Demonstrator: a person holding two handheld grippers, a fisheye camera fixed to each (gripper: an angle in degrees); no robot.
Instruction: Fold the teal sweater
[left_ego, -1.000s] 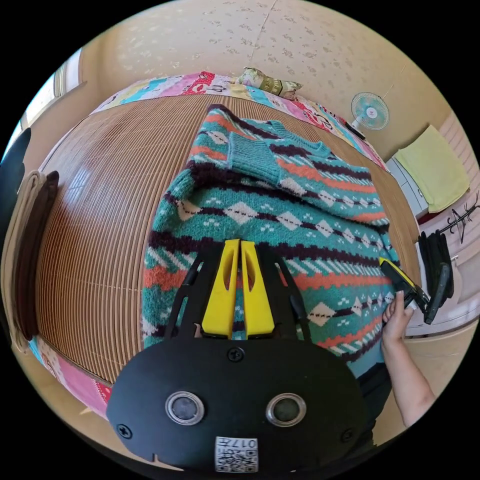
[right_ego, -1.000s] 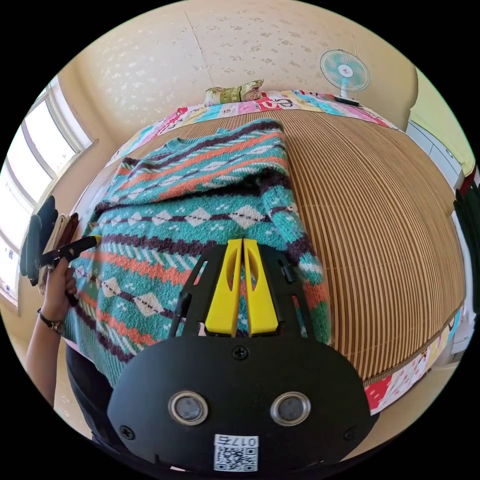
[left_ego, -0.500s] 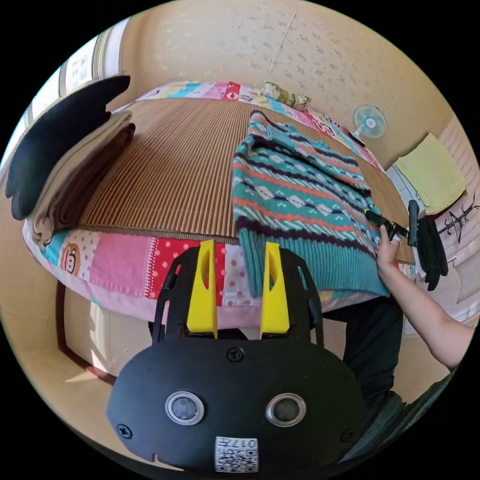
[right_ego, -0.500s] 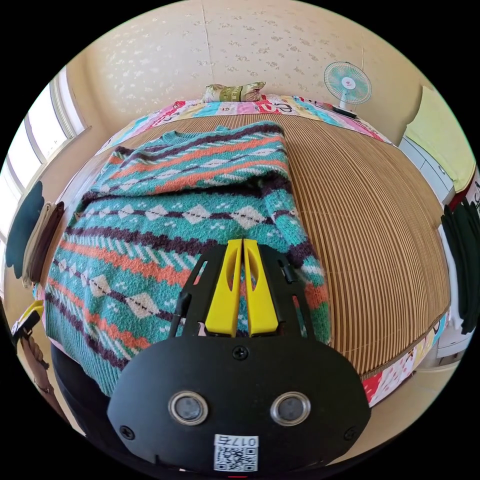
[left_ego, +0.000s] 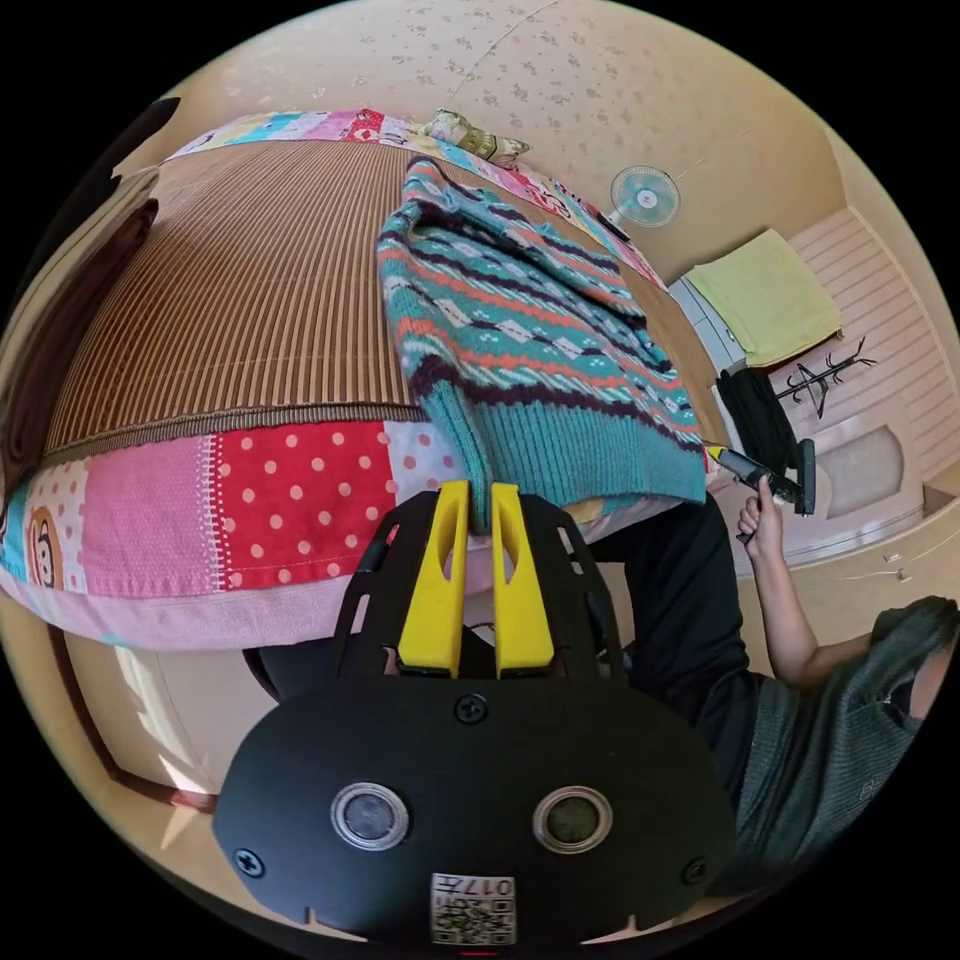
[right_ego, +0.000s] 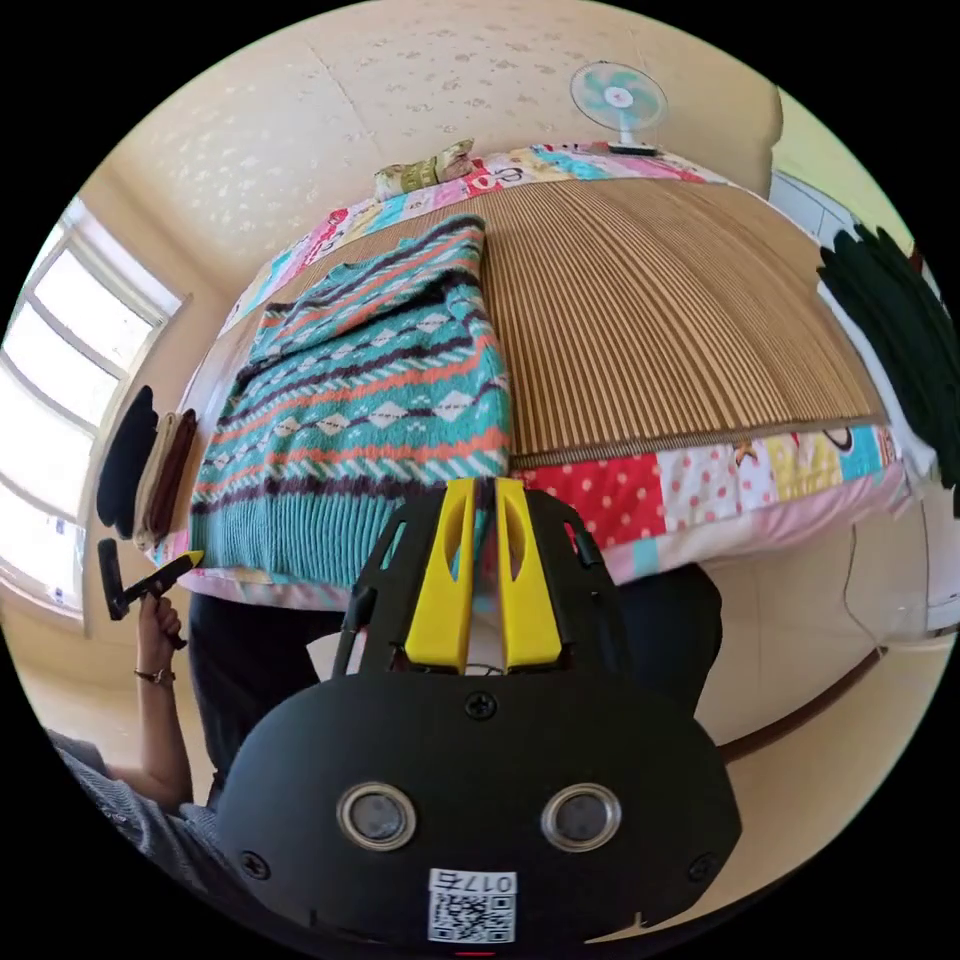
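at the mat's edge, both grippers pinch the teal sweater (left_ego: 520, 330) hem.

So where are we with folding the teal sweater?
Done: the teal sweater lies on the slatted mat as a narrow panel, its sides seemingly folded in, with the ribbed hem hanging over the bed's edge. In hand: the left gripper and right gripper each pinch a hem corner. Left: carrying the hem up toward the collar.
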